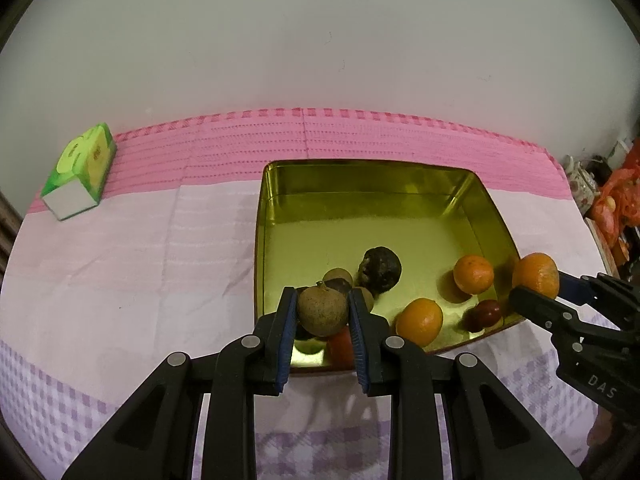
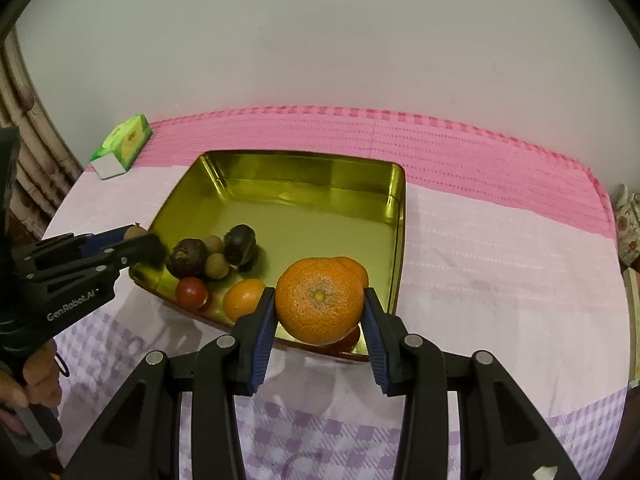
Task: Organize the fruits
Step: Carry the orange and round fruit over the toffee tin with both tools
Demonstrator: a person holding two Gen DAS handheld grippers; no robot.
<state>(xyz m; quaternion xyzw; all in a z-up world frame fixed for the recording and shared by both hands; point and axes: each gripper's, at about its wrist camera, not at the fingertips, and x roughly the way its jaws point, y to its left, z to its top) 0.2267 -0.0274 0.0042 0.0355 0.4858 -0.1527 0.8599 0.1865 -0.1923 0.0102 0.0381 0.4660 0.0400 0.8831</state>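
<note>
I'm holding a small round brown longan-like fruit [image 1: 322, 311] in my left gripper [image 1: 322, 312], jaws pinching it across its middle, hovering over the near left corner of the shiny gold square tin tray [image 1: 372, 174]. My right gripper [image 2: 320, 305] is pinching a dimpled orange mandarin [image 2: 320, 300] at its widest part, just above the tray's near right corner. I'm judging both light; the brown shell looks thin and could crack, the mandarin is soft and would bruise under a hard squeeze, so a gentle grip across the equator suits each. Already lying in the tray's near half are two dark wrinkled fruits [image 2: 187, 257], small brown ones [image 2: 217, 266], a red fruit [image 2: 191, 292] and more mandarins [image 1: 473, 274]. What's sitting directly beneath each held fruit is partly hidden, and the clutter at the right edge of the left view is too blurred to name.
</note>
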